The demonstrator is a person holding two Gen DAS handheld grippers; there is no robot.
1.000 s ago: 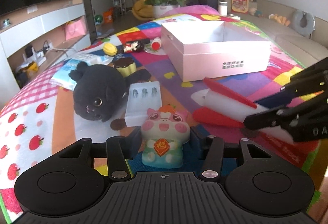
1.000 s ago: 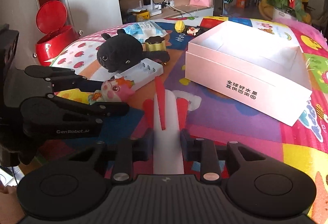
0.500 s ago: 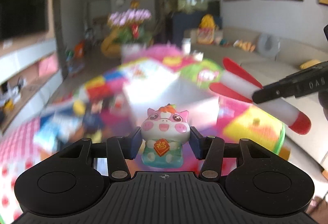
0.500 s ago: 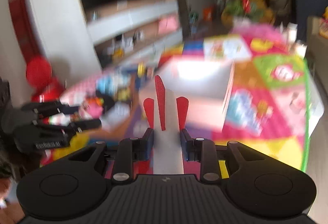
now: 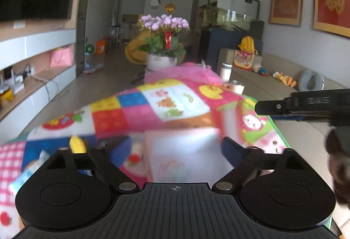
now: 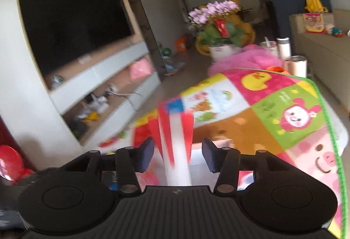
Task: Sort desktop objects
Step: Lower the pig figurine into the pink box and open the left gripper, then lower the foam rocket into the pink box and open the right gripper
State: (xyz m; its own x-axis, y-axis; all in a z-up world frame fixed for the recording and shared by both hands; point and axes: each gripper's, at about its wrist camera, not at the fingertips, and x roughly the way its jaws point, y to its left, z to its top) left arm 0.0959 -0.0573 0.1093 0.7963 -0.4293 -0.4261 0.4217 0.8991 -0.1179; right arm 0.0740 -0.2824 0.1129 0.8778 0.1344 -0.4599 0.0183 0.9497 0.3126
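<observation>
My left gripper (image 5: 172, 147) is open wide and empty, above the blurred pink box (image 5: 186, 151). A faint blur of the pig figurine (image 5: 171, 166) shows inside the box below it. My right gripper (image 6: 177, 151) is open, its fingers apart from the white-and-red toy rocket (image 6: 177, 151), which is blurred between them over the box edge (image 6: 216, 142). The right gripper's fingers (image 5: 295, 105) also show at the right of the left wrist view. A yellow toy (image 5: 77, 145) lies to the left of the box.
A colourful patchwork cloth (image 5: 175, 103) covers the table; its green edge (image 6: 328, 125) runs down the right. Cups (image 6: 295, 65) and a flower pot (image 5: 161, 59) stand beyond the far end. A TV unit (image 6: 87, 77) is at the left, a sofa (image 5: 284, 77) at the right.
Both grippers have opened over the pink box. The pig figurine has left the left gripper's fingers, and the right fingers have spread away from the rocket. Both cameras still show motion blur.
</observation>
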